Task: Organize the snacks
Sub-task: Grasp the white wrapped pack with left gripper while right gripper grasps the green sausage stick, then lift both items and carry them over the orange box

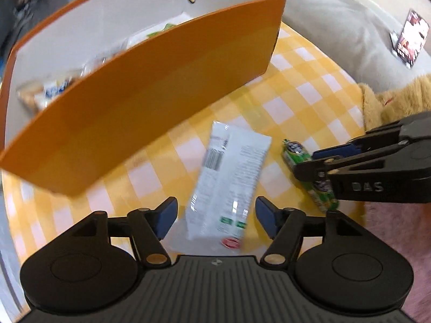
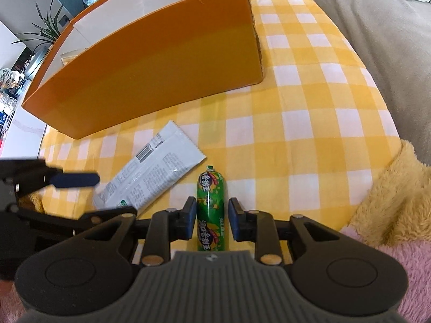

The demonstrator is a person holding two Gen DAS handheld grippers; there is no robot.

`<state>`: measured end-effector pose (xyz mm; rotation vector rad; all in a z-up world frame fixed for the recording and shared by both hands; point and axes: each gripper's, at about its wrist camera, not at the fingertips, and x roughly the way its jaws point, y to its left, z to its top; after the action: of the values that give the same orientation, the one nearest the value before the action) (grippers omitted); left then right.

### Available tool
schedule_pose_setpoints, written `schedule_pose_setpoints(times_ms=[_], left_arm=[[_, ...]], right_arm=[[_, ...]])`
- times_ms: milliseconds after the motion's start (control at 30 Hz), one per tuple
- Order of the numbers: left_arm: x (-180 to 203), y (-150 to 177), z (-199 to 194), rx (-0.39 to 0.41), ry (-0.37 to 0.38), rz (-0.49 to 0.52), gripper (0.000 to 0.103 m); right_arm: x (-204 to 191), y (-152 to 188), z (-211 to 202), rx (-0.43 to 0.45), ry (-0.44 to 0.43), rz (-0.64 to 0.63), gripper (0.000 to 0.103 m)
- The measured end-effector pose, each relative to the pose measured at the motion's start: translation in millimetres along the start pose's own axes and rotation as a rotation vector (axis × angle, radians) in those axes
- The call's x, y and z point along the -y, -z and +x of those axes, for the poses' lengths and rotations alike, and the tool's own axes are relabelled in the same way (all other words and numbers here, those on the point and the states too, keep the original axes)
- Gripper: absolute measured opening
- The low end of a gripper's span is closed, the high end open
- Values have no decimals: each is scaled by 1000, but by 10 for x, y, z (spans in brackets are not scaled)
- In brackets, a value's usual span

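1. The left gripper (image 1: 216, 216) has its jaws wide apart, and it holds nothing; the lower end of the white snack packet (image 1: 231, 183) lies between its two fingers, but the pads do not touch it.
2. This white snack packet (image 2: 150, 172) lies flat on the yellow checkered cloth (image 2: 296, 123) that covers the counter, and it points away from the left gripper toward the orange box (image 1: 150, 102).
3. The right gripper (image 2: 212, 220) has its jaws narrowly apart, one on each side of the green sausage stick (image 2: 211, 210). The left pad seems to touch the stick and a small gap shows at the right pad, so it is not clamped.
4. The green sausage stick (image 1: 309, 177) lies on the cloth just beside the white packet, to the right of the left gripper.
5. The orange box (image 2: 150, 70) stands in front of both grippers, beyond the two snacks, and it is open at the top. Inside it, in the left wrist view, some other snack packets (image 1: 51, 91) are seen, but they are blurred.
6. To the right of the right gripper there is a yellow fluffy fabric (image 2: 388, 196) and a pink fluffy fabric (image 2: 412, 269).
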<state>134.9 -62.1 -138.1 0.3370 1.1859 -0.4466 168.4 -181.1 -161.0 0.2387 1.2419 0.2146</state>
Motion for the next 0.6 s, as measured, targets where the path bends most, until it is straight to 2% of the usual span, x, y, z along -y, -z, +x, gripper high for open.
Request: schedule_pose_setpoints(times_ms=[100, 167, 300, 333, 433, 567, 600], left_arm=[[-5, -2, 69, 17, 16, 56, 80], [0, 16, 99, 29, 41, 82, 82], [52, 24, 208, 22, 44, 123, 83], [57, 30, 220, 27, 36, 128, 88], [25, 22, 237, 42, 46, 117, 89], [15, 37, 238, 58, 55, 129, 89], [13, 43, 234, 60, 60, 129, 86]], right_arm=[[-31, -11, 10, 16, -6, -16, 25], [-36, 10, -1, 27, -10, -34, 32], [-71, 23, 39, 20, 15, -69, 33], [-65, 16, 53, 13, 9, -67, 33], [-38, 28, 63, 5, 4, -71, 34], [-27, 58, 49, 10, 3, -94, 35], [-37, 61, 49, 12, 6, -102, 34]])
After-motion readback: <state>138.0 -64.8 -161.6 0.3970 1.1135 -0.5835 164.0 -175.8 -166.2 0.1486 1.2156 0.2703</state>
